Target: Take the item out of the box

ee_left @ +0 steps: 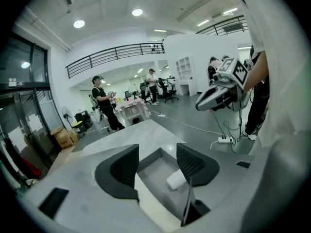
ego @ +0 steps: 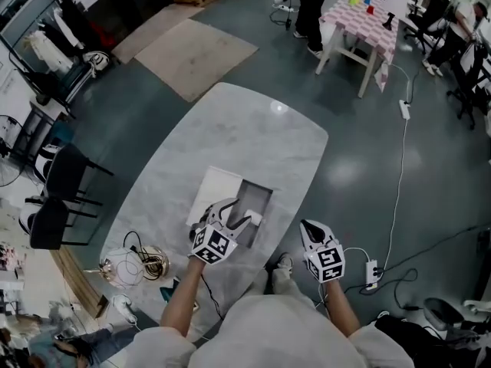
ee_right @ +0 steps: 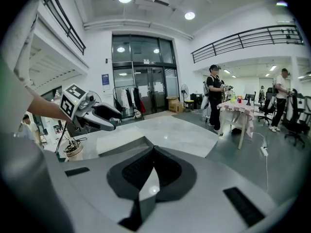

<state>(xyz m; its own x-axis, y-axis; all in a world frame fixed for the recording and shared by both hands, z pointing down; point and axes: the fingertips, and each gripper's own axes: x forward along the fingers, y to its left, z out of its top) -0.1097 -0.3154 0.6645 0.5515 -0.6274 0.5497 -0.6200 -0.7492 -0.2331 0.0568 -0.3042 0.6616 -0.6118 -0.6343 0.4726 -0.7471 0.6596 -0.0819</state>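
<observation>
A shallow box (ego: pixel 257 198) with a grey inside lies open on the marble table (ego: pixel 253 136), its white lid (ego: pixel 213 192) flat beside it on the left. A small white rolled item (ego: pixel 254 219) rests in the box's near end. My left gripper (ego: pixel 236 213) hangs open just over that end. In the left gripper view the white item (ee_left: pixel 176 179) lies against the inner side of the right finger (ee_left: pixel 192 161), with the grey box floor (ee_left: pixel 155 171) between the jaws. My right gripper (ego: pixel 307 227) is shut and empty, off the table's near right edge; its tips (ee_right: pixel 153 154) meet.
A gold wire holder with cables (ego: pixel 146 262) sits at the table's near left end. Two black chairs (ego: pixel 57 194) stand to the left. A pink-clothed table (ego: pixel 362 20) with people around it is far right. A power strip (ego: pixel 372 270) and cords lie on the floor.
</observation>
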